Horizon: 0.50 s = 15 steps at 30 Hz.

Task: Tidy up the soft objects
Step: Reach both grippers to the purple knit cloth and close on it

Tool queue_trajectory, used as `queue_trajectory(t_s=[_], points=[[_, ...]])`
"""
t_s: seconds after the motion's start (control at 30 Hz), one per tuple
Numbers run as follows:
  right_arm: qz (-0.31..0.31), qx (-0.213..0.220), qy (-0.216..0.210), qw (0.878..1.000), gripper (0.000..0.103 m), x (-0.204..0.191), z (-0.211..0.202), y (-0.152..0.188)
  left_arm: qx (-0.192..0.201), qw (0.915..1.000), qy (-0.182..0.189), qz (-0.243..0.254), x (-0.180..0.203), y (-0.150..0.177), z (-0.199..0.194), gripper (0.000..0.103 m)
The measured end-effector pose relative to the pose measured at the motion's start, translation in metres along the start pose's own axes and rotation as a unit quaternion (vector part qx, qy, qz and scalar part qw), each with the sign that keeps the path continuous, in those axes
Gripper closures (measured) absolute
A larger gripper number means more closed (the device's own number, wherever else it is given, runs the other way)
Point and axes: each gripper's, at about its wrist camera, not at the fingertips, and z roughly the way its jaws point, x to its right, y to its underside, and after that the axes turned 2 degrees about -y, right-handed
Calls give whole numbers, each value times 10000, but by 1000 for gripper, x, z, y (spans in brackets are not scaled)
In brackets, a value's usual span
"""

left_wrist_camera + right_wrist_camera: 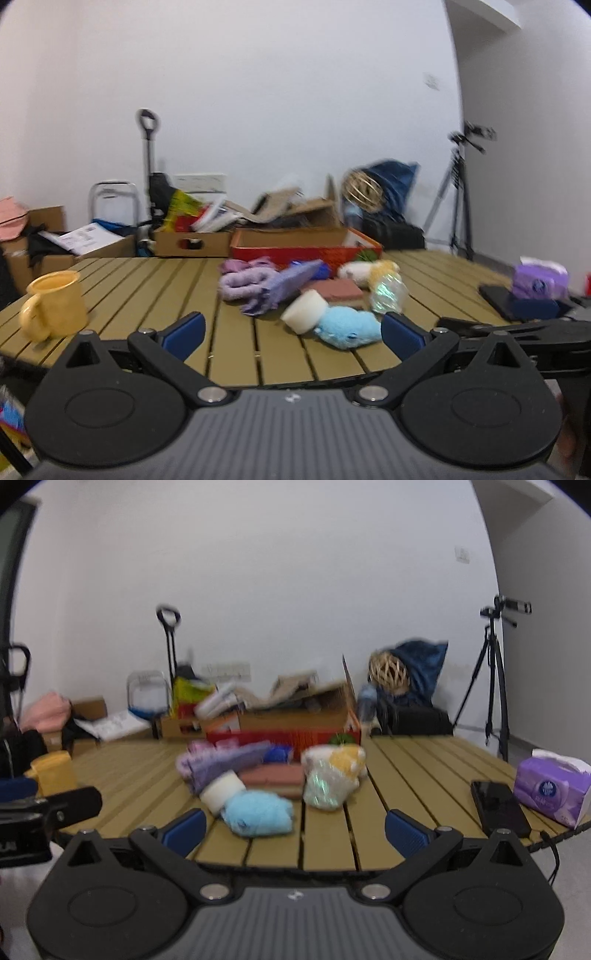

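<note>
Jaws both wide, empty — one blue plush | one mug | one phone

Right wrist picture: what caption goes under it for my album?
Open right gripper faces a fluffy light-blue plush toy in a soft pile on the slatted olive table.

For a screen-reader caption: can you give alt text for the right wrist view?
The open right gripper faces a slatted table with a pile of soft things, a light blue plush nearest. A black phone and purple tissue pack lie right.
</note>
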Motion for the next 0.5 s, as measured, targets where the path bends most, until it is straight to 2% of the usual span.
queue_trajectory(t_s=[0.07,0.13,0.2,0.3,0.37,0.43,0.5], points=[[39,-78,-85,9999,0,2,11,-4,-74,9998,-34,176,2,-9,19,0],[91,-116,-105,9998,0,7,23,-10,-270,9995,-91,125,-1,-19,43,0],[183,-152,-156,9996,0,14,37,-17,-430,9990,-25,-144,-7,-30,68,0],[286,-171,-341,9989,0,25,65,-31,-464,9979,-14,-454,-17,-41,101,0],[308,-225,-442,9983,4,29,89,-44,-729,9946,-77,-736,-28,-49,127,0],[390,-292,-637,9968,7,32,116,-59,-1224,9856,-67,-1163,-46,-54,158,0],[485,-388,-813,9948,8,32,145,-74,-1745,9689,141,-1751,-68,-54,191,2]])
